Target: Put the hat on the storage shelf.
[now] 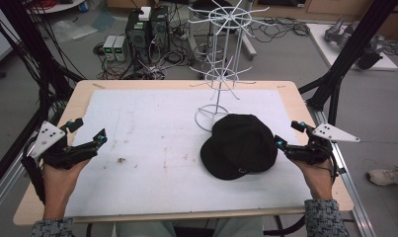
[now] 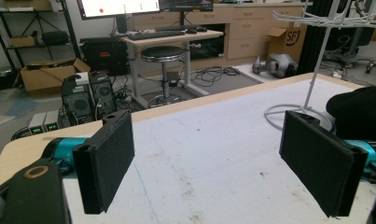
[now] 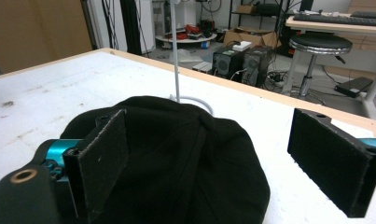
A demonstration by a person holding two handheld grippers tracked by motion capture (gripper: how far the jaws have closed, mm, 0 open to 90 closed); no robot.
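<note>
While the black cap [image 1: 239, 146] is lying untouched on the table [image 1: 152, 148] against the wire rack's [image 1: 221, 64] base, the right gripper [image 1: 285, 133] and left gripper [image 1: 88, 132] are hovering wide open and empty, everything remaining.

A black cap [image 1: 239, 145] lies crown-up on the white tabletop [image 1: 147, 148], right of centre. Its rounded, seamed crown is slightly slumped, its brim toward the near edge, and its far side overlaps the wire stand's ring base [image 1: 205, 118].
</note>
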